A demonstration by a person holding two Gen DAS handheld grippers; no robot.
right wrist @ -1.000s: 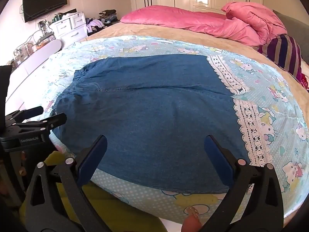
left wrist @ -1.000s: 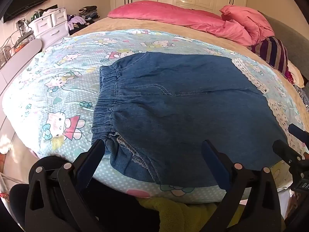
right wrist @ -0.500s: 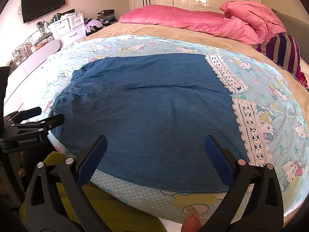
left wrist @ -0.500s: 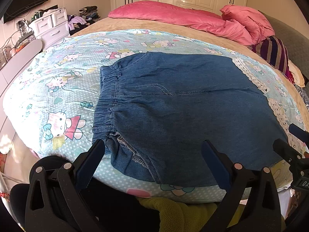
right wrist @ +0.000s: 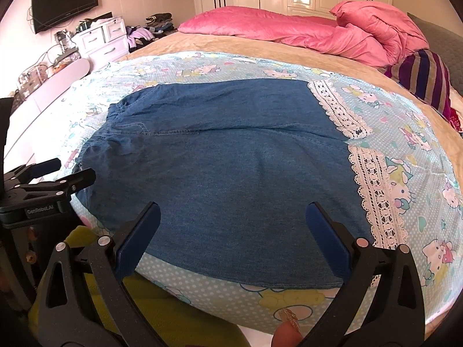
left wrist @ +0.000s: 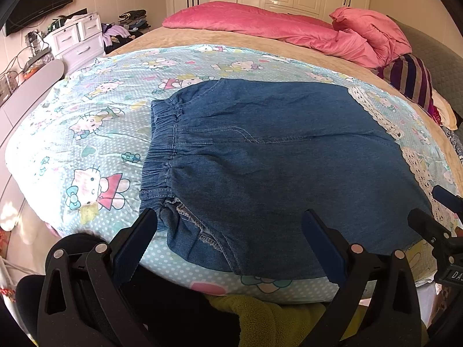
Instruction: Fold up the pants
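- Nearest me, my left tongs (left wrist: pixel 228 231) stand wide apart with nothing between the pads, poised over the near edge of the pants (left wrist: pixel 277 167) by the waistband corner.
- My right tongs (right wrist: pixel 231 225) are likewise spread and grip nothing; they sit over the near hem side of the same denim.
- In the right wrist view I see the left tongs from the side at the frame's left edge, just beside the waist end.
- The pants lie flat across the cartoon-cat sheet (right wrist: pixel 405 156), elastic waistband (left wrist: pixel 162 147) to my left, both legs running right to their white lace cuffs (right wrist: pixel 373 190).
- The near leg reaches almost to the bed's front edge; a yellow-green fleece (left wrist: pixel 260 312) shows just below it.
- Farther back, a tan blanket (right wrist: pixel 237 43) covers the bed.
- Beyond that lie a pink duvet (right wrist: pixel 332 31) and a striped cushion (right wrist: pixel 425 75).
- A white drawer unit (right wrist: pixel 101 40) stands far left.
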